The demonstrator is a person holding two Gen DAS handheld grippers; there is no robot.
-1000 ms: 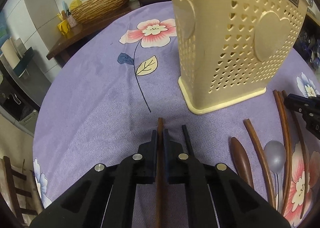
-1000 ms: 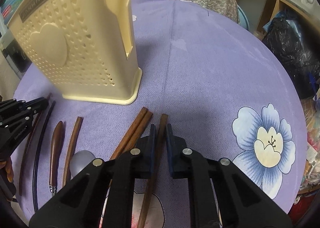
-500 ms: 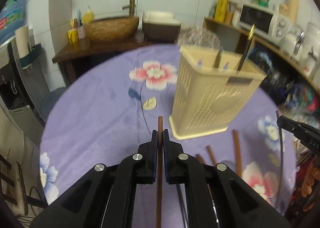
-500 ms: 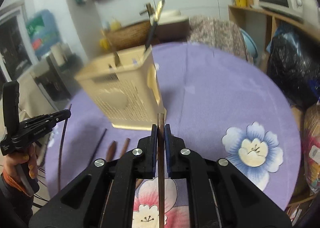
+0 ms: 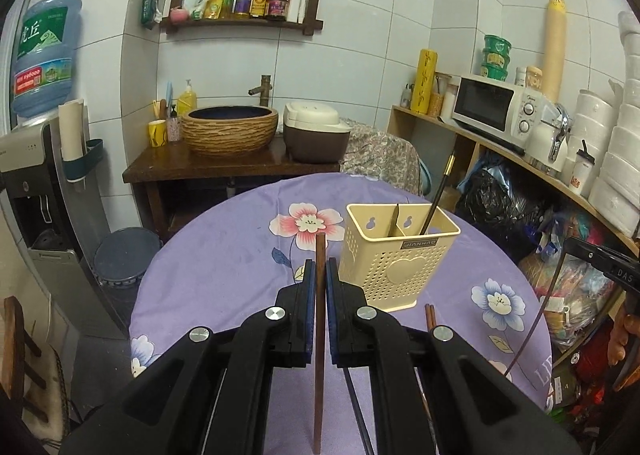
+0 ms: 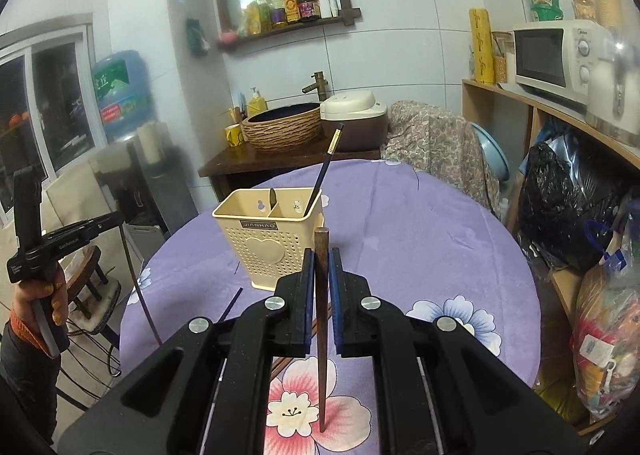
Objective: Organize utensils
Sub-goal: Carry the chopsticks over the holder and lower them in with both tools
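Observation:
My left gripper is shut on a brown chopstick, held well above the purple flowered tablecloth. My right gripper is shut on another brown chopstick. The beige perforated utensil holder stands on the table ahead of both, with a black gold-tipped chopstick leaning in one compartment. The right wrist view shows the left gripper at the left edge in a person's hand. More brown chopsticks and a black chopstick lie on the cloth near the holder.
Behind the round table stand a wooden counter with a woven basin and a rice cooker. A shelf with a microwave runs along the right, with bags below. A water dispenser and a stool are at the left.
Both grippers have risen from the tabletop, each carrying its chopstick. The holder, close in front a second ago, now sits lower and farther away.

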